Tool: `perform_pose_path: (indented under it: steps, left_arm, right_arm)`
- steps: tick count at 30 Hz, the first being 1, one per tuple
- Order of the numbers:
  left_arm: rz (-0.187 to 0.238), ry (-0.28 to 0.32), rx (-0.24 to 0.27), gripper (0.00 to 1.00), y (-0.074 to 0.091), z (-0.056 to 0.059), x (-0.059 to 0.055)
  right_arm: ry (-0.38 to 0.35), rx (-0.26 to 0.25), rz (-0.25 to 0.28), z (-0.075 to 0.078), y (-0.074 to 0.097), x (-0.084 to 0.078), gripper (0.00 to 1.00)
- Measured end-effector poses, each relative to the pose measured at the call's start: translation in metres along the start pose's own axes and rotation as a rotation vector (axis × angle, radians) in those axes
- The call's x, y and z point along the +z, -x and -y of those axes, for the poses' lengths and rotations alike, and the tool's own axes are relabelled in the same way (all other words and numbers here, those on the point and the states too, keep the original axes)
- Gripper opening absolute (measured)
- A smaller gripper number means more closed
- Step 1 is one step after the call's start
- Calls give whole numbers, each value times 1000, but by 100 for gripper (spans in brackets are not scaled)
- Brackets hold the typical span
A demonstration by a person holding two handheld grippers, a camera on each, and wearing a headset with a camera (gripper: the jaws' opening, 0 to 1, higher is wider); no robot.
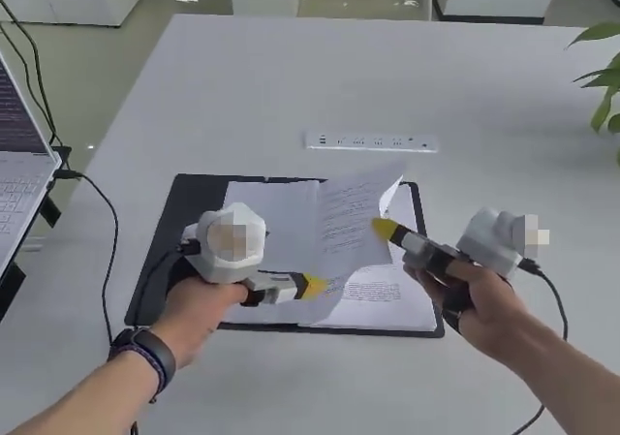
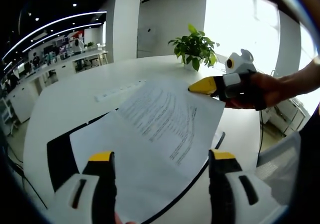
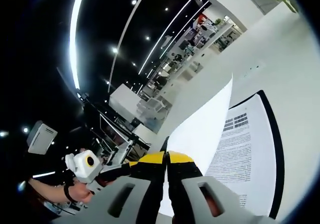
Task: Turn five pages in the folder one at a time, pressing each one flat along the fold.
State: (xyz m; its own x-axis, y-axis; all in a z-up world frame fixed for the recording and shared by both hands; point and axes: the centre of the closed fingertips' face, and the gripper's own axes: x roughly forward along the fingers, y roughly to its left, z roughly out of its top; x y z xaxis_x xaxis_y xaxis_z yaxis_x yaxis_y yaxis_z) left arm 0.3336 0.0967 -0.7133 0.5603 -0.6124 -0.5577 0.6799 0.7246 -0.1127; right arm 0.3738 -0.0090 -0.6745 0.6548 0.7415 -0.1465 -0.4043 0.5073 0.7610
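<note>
- Folder (image 1: 184, 212) lies open on the worktop (image 1: 291, 77), with its fold running away from the person.
- Right tool (image 1: 386, 228) — jaws pinched together on the outer edge of one page (image 1: 344, 217), which stands lifted and tilted above the fold.
- Left tool (image 1: 312, 286) — jaws spread wide and gripping nothing, at the folder's near edge just under the raised sheet.
- Judgement: the page must swing leftward across the fold. The left tool is nearer the fold, so pressing flat falls to it.
</note>
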Motion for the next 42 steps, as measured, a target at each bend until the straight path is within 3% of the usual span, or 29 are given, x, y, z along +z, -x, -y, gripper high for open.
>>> perform_pose_path:
  steps: [12,17,26,32,36,42]
  left_arm:
    - [22,11,32,77,35,-24,-11]
    - [38,20,43,77,50,-33,-15]
    - [40,30,66,77,77,-50,-36]
    - [62,46,92,78,97,-62,-40]
    - [81,65,107,78,109,-69,-42]
    - [77,77,131,78,126,-77,-57]
  right_arm:
    - [41,54,-38,-38,-35,-13,0]
    - [56,71,-56,-60,-46,-24,0]
    - [57,102,-108,-91,-73,-53,0]
    - [59,122,-154,-93,-90,-68,0]
    - [48,128,-197,-94,-107,-86,0]
    - [21,121,-240,-91,-127,-111,0]
